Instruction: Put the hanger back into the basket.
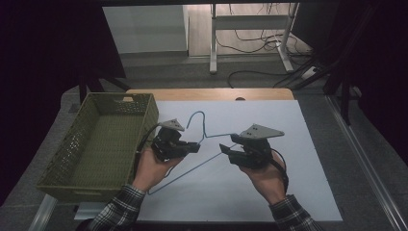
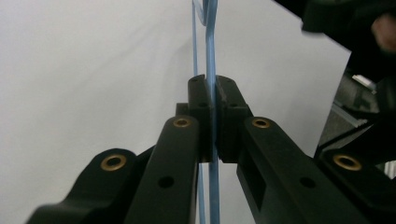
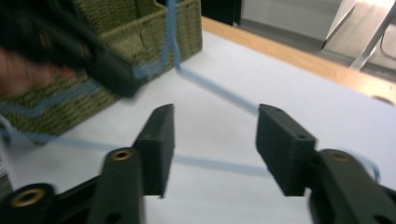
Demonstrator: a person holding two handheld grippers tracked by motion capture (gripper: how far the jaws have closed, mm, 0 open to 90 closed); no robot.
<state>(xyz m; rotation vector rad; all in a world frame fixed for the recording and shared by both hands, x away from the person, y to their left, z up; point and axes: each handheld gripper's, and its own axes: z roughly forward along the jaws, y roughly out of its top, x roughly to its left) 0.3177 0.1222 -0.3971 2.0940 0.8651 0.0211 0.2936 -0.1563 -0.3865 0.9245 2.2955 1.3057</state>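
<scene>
**Blue hanger pinched on left, released on right**

Nearest: two hands in plaid sleeves, rising from the near edge over the white sheet (image 1: 298, 144).

Left gripper (image 1: 196, 146): clamped tight on one wire of the blue hanger (image 1: 204, 137), seen in the left gripper view as pads squeezed flat against the strand (image 2: 211, 56). Probably gripped there, close to the neck, so the frame hangs controlled from a single point.

Right gripper (image 1: 224, 149): jaws parted about halfway, nothing pressed between the pads; hanger wire (image 3: 219, 93) running across behind the gap in the right gripper view, not touched. Likely let go so the left side alone carries it.

Hanger itself: lifted at the neck between both grippers, hook pointing far, lower corner trailing toward the near left.

Farther left: green woven basket (image 1: 144, 103), empty, just beside the left gripper; the probable destination.

Far edge: bare wooden tabletop (image 1: 211, 94).
</scene>
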